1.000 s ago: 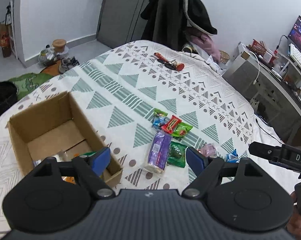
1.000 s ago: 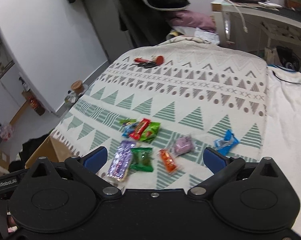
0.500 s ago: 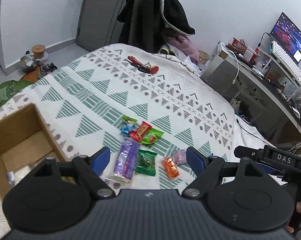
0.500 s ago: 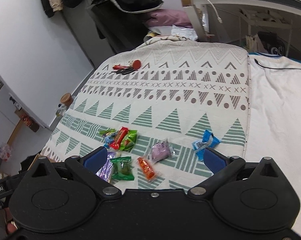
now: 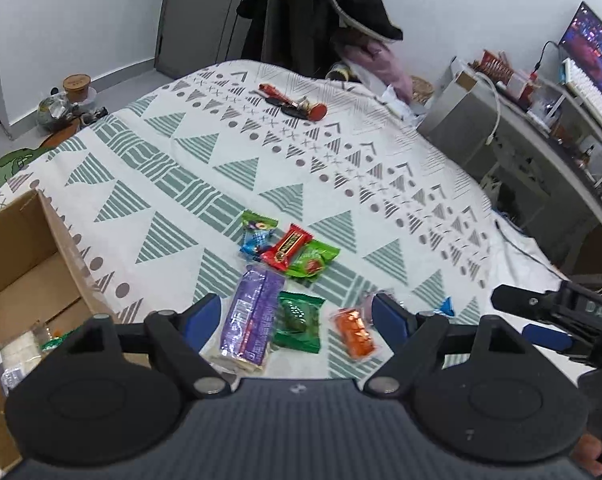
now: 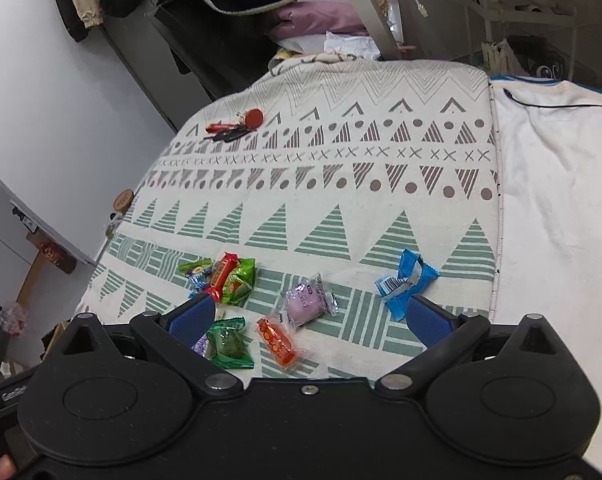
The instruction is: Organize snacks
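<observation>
The left tongs (image 5: 297, 316) are released, with the two blue pads wide apart above the bed cover (image 5: 205, 168), and nothing is pressed between them. Between these pads, on the cover, lie a long purple packet (image 5: 251, 316), a dark green packet (image 5: 299, 322) just to its right, and an orange packet (image 5: 355, 332) close to the right pad. A little beyond the pads is a small pile: a red bar (image 5: 287, 246) lies on a light green packet (image 5: 311, 260), and a blue sweet (image 5: 255, 242) is on the left side of it. To the left of the left tongs stands an open cardboard box (image 5: 67, 252) on the bed; some wrapped things lie at its bottom, but I cannot tell what they are. The right tongs (image 6: 307, 318) are released too, and their pads hold nothing. Between their pads lie the same orange packet (image 6: 277, 340) and a pale purple packet (image 6: 307, 300). The blue wrapper (image 6: 405, 282) lies just beyond the right pad, and the dark green packet (image 6: 229, 344) lies just beside the left pad. Far ahead of both tongs, near the other end of the cover, lies a bunch of keys with a red tag (image 6: 237, 126).
</observation>
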Available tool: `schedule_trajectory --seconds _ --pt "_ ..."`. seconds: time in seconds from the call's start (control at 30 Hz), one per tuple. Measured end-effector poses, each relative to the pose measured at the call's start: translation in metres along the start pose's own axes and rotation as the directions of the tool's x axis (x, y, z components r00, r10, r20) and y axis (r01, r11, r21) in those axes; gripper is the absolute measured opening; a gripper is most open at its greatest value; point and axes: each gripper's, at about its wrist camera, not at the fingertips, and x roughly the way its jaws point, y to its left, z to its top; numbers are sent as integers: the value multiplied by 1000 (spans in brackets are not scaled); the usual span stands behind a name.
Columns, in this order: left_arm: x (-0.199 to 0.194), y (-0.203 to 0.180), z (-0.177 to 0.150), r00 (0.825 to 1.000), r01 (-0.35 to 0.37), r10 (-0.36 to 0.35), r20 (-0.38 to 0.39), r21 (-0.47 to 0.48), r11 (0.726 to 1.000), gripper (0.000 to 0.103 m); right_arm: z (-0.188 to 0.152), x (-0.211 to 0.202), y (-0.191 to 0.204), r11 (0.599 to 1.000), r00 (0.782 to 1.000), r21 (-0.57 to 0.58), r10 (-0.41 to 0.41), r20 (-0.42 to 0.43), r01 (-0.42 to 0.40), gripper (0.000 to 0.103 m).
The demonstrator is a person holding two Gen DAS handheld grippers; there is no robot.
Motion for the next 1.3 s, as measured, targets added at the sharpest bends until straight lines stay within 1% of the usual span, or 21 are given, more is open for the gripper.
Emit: schedule_trajectory --seconds 0.07,0.13,0.23,0.37,0.5,0.53,0.67,0.8,0.9,1.07,1.23,1.3 --pt "12 3 0 1000 -6 6 -17 -1 1000 80 1 7 -3 1000 1000 5 -8 -15 8 96" --pt "23 6 -1 999 -9 9 -33 -6 1000 79 1 13 -6 1000 999 12 -25 -25 25 94" --pt "41 9 -3 998 -13 13 -60 -10 1000 75 3 23 -14 999 998 30 -38 -42 39 93" --pt "68 11 -6 994 -28 28 -103 -3 1000 73 4 34 -25 997 998 56 -45 -49 48 87" --pt "94 15 -11 988 -40 38 -147 -12 999 64 6 49 -35 995 995 69 -70 -64 74 81" --pt "100 17 -13 987 -46 43 -156 -13 999 63 7 53 -38 994 994 73 -79 -70 84 80" --pt "114 21 -17 983 -80 80 -165 7 997 63 9 71 -50 988 990 106 -99 -101 110 77" --pt "127 27 -13 978 -109 109 -177 14 994 62 9 85 -61 980 986 145 -118 -122 135 77" --pt "139 31 -12 973 -115 116 -201 17 993 62 11 90 -70 966 983 208 -129 -131 154 77" --pt "150 23 -12 970 -126 139 -202 79 989 62 13 97 -75 937 977 286 -169 -130 200 77" --pt "157 16 -8 965 -134 155 -212 111 985 53 14 109 -75 917 970 325 -192 -149 231 77" --pt "159 17 -6 965 -130 148 -215 97 987 43 13 115 -74 913 966 327 -201 -162 245 75"
